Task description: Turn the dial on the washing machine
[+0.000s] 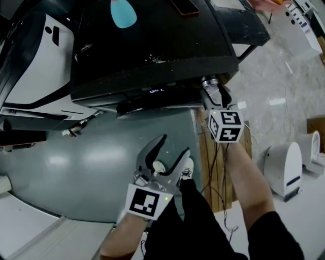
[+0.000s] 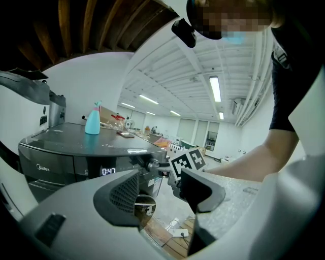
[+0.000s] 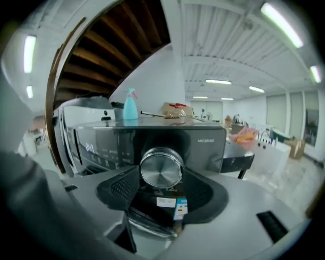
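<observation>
The dark washing machine [image 1: 152, 45] fills the top of the head view, with a lit display [image 1: 156, 90] on its front panel. Its chrome dial [image 3: 161, 167] sits at the panel's right end. My right gripper [image 3: 161, 179] is at the dial, its two black pads against the dial's left and right edges. From the head view, the right gripper [image 1: 212, 87] reaches up to the dial under its marker cube [image 1: 225, 125]. My left gripper [image 1: 175, 144] hangs lower, in front of the machine's grey front, open and holding nothing.
A blue spray bottle [image 1: 123, 12] and a phone [image 1: 185, 6] rest on the machine's top. Another white machine [image 1: 35, 56] stands to the left. White appliances [image 1: 284, 167] stand on the floor at right, with a wooden pallet [image 1: 210, 167] and cables below the dial.
</observation>
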### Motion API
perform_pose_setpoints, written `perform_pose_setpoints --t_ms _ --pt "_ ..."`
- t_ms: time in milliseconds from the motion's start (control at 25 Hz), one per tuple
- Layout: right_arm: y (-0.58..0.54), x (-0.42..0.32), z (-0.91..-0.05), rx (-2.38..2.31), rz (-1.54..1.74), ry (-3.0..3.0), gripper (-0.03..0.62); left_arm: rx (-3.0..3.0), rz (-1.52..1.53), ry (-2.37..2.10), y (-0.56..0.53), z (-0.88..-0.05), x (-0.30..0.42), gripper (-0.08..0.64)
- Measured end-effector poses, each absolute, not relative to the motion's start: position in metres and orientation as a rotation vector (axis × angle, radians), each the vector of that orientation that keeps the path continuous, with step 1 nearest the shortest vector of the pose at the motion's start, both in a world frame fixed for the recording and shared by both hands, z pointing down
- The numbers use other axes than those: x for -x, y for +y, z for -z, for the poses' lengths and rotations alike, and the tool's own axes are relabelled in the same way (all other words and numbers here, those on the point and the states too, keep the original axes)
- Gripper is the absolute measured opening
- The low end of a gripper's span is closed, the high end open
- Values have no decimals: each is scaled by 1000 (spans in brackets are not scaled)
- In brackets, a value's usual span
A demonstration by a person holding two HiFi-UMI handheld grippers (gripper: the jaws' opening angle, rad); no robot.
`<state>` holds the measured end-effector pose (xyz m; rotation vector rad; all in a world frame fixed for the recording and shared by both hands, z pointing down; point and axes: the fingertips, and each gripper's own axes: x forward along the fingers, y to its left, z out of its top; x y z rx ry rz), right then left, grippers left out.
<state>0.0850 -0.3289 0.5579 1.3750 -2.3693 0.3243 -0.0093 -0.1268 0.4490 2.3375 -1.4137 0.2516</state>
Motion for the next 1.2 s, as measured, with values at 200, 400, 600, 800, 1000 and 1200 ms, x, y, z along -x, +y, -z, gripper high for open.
perform_pose_setpoints --t_ms 200,400,600,800,1000,1200 --pt "-326 -84 -559 -1342 -202 -2348 260 -2330 -244 -1412 -125 -452 10 238" --pt "-327 -94 -562 -1426 -462 -2412 292 -2327 -241 -1407 -124 -452 9 238" --pt "-327 -95 -563 -1459 -633 -2455 302 -2332 -242 -1409 -125 -452 9 238" --pt "-327 -94 -565 -1476 -826 -2486 305 -2328 -238 -1411 -125 -452 10 238" --pt "-332 -87 -556 -1486 -987 -2542 291 -2323 -240 -1406 -124 -455 9 238" --pt "-336 -86 -554 -1511 -954 -2522 264 -2325 -240 -1402 -123 -456 8 238"
